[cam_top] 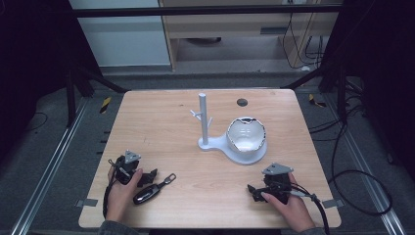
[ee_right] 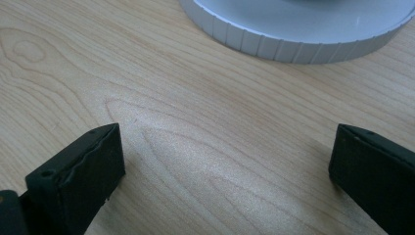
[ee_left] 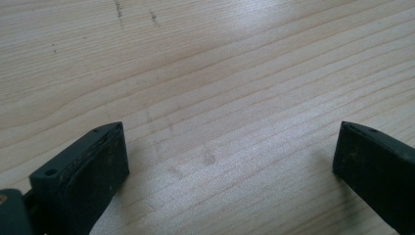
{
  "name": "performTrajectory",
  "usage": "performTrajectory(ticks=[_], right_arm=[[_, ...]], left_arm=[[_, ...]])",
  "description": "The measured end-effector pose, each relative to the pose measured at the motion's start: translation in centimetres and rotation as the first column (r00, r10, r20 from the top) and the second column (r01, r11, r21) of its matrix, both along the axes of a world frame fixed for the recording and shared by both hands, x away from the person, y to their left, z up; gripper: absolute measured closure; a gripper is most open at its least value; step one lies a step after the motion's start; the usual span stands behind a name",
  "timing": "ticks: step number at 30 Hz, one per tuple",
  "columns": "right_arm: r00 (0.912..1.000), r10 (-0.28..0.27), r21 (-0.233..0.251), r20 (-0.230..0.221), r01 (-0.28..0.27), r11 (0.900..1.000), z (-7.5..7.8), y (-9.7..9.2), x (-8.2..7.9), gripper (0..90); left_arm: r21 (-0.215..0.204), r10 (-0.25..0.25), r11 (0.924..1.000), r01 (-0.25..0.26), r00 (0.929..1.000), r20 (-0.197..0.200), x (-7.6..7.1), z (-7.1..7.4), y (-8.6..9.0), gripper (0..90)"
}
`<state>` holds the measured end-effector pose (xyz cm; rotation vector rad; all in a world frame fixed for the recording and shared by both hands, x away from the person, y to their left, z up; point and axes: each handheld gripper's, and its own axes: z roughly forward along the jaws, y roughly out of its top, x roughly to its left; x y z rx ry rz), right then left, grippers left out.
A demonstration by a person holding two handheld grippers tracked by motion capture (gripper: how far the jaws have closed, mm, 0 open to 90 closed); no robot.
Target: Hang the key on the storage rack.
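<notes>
At 7 o'clock, near counter [cam_top: 161, 112] edge, left tongs [cam_top: 148, 177] rest w/ jaws wide apart, empty; key fob [cam_top: 152, 191] just beside, likely staged for pickup. Right tongs [cam_top: 253, 191] at 5, also spread, empty. Farther, ctr-right: white stand [cam_top: 215, 143] w/ bowl [cam_top: 246, 135], upright peg. Plenty of bare wood btwn.

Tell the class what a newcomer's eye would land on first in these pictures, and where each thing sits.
The white stand draws the eye first: an upright post with small pegs, and a shiny bowl on its round base, right of the table's middle. Next comes the black car key lying near the front edge, beside the left gripper. Both grippers rest low on the wood with jaws wide open, the right gripper at the front right.
</notes>
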<state>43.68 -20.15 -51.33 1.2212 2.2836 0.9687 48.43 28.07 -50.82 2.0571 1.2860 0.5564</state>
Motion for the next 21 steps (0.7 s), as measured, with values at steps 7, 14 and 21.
performTrajectory(ticks=[7,14,21], right_arm=[[1.0000,0.003,0.000,-0.001,-0.003,1.0000,0.0,0.0,0.0,0.5],[1.0000,0.003,0.000,-0.001,-0.003,1.0000,0.0,0.0,0.0,0.5],[1.0000,0.003,0.000,-0.001,-0.003,1.0000,0.0,0.0,0.0,0.4]], left_arm=[[-0.018,-0.016,0.9997,0.017,0.9995,0.026,-0.3,0.5,0.5,5.1],[-0.048,-0.060,0.9969,0.063,0.9966,0.056,-1.4,1.6,-0.2,4.8],[-0.073,-0.148,0.9858,0.151,0.9880,0.042,-2.3,3.0,-1.4,6.8]])
